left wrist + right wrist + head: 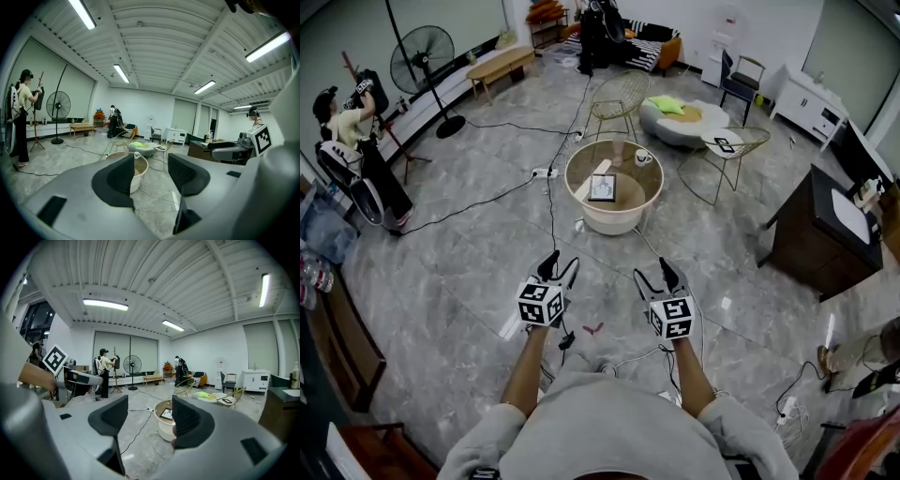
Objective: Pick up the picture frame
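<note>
The picture frame (602, 188) lies flat on a round glass-topped table (581, 159) in the middle of the room, well ahead of both grippers. In the right gripper view the picture frame (166, 414) shows between the jaws, far off. My left gripper (562, 264) is held out over the floor with its jaws open and nothing in them; the left gripper view looks past its fingers (123, 176) at the table (140, 174). Beside it my right gripper (653, 274) is also open and empty.
A white cup (643, 157) and a pale wooden strip (592, 175) share the table. Cables (478, 202) cross the floor. Wire chairs (619, 94) stand behind the table, a dark cabinet (816, 234) at the right, a fan (424, 61) and a person (356, 150) at the left.
</note>
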`<move>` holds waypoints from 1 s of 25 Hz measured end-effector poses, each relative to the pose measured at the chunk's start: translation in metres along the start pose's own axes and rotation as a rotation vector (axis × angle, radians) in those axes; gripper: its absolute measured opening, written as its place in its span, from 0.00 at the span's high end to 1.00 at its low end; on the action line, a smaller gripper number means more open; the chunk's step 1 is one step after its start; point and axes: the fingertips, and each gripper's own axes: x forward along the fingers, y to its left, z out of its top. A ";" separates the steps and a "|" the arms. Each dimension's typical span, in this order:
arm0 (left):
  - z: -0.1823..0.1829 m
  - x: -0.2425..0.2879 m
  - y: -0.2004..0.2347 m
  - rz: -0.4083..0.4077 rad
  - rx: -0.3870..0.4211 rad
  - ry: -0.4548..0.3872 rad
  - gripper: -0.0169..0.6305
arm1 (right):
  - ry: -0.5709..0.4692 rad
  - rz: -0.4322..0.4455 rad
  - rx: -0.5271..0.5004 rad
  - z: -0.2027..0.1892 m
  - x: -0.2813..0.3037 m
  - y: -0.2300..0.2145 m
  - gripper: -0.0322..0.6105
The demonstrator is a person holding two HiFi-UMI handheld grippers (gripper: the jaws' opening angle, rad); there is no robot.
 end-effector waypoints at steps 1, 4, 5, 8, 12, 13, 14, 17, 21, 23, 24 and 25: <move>-0.001 0.002 0.000 -0.001 0.004 0.001 0.66 | -0.002 -0.002 -0.002 0.000 0.002 -0.001 0.51; 0.000 0.009 0.001 -0.004 0.005 0.000 0.66 | -0.006 -0.005 -0.009 0.003 0.009 -0.006 0.51; 0.000 0.012 0.002 -0.004 0.007 0.000 0.66 | -0.007 -0.007 -0.010 0.004 0.011 -0.008 0.51; 0.001 0.024 0.005 -0.006 0.011 0.000 0.66 | -0.009 -0.016 -0.010 0.003 0.019 -0.016 0.51; 0.004 0.039 0.016 -0.004 0.010 -0.004 0.66 | -0.002 -0.022 -0.010 0.004 0.037 -0.025 0.51; 0.005 0.044 0.021 -0.003 0.010 -0.004 0.66 | 0.000 -0.022 -0.011 0.004 0.043 -0.026 0.51; 0.006 0.048 0.026 -0.002 0.009 -0.003 0.66 | 0.001 -0.022 -0.012 0.005 0.049 -0.028 0.51; 0.008 0.065 0.042 -0.004 0.005 -0.004 0.66 | 0.004 -0.026 -0.015 0.007 0.072 -0.033 0.51; 0.018 0.093 0.066 -0.016 0.000 -0.003 0.66 | 0.007 -0.032 -0.022 0.016 0.106 -0.042 0.52; 0.022 0.109 0.077 -0.023 -0.002 -0.003 0.66 | 0.007 -0.037 -0.027 0.020 0.124 -0.050 0.52; 0.023 0.118 0.082 -0.026 -0.003 -0.003 0.66 | 0.009 -0.040 -0.028 0.021 0.133 -0.053 0.52; 0.025 0.125 0.088 -0.029 -0.004 -0.003 0.66 | 0.011 -0.044 -0.029 0.023 0.141 -0.056 0.52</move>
